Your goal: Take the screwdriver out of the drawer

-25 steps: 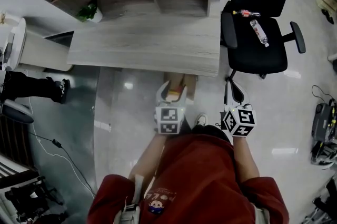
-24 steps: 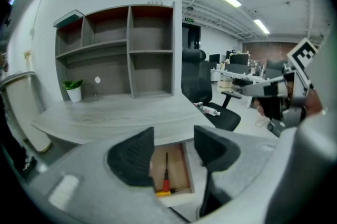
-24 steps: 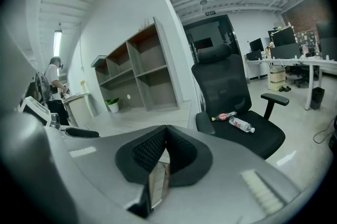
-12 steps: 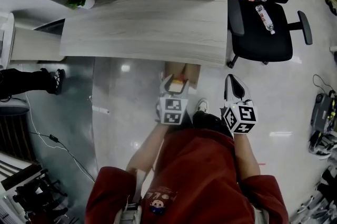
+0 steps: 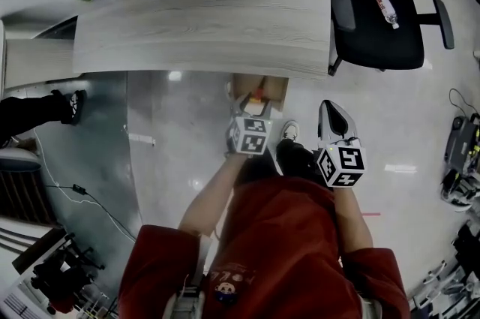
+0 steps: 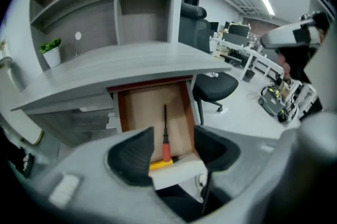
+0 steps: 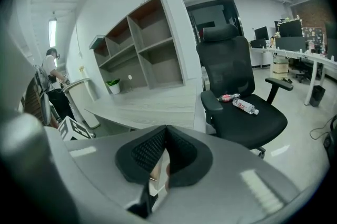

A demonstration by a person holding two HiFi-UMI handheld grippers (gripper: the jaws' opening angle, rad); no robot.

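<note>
Beneath the table [image 6: 105, 67], an open drawer [image 6: 139, 109] holds the red-handled screwdriver [image 6: 165, 146], lying lengthwise, its handle end by a yellow item [image 6: 160, 164]. Left claw [image 6: 174, 132] hangs before the drawer front, 2 jaws apart, empty; right claw [image 7: 166, 130] shows jaws pressed together, empty.

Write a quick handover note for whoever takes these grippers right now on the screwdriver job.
Left gripper: open, empty, aimed at the drawer.
Right gripper: shut, empty.
Screwdriver: lying in the open drawer under the desk, not yet gripped.
Done: drawer is open.
Left: reach in with the left gripper, close on the screwdriver, lift it out.
</note>
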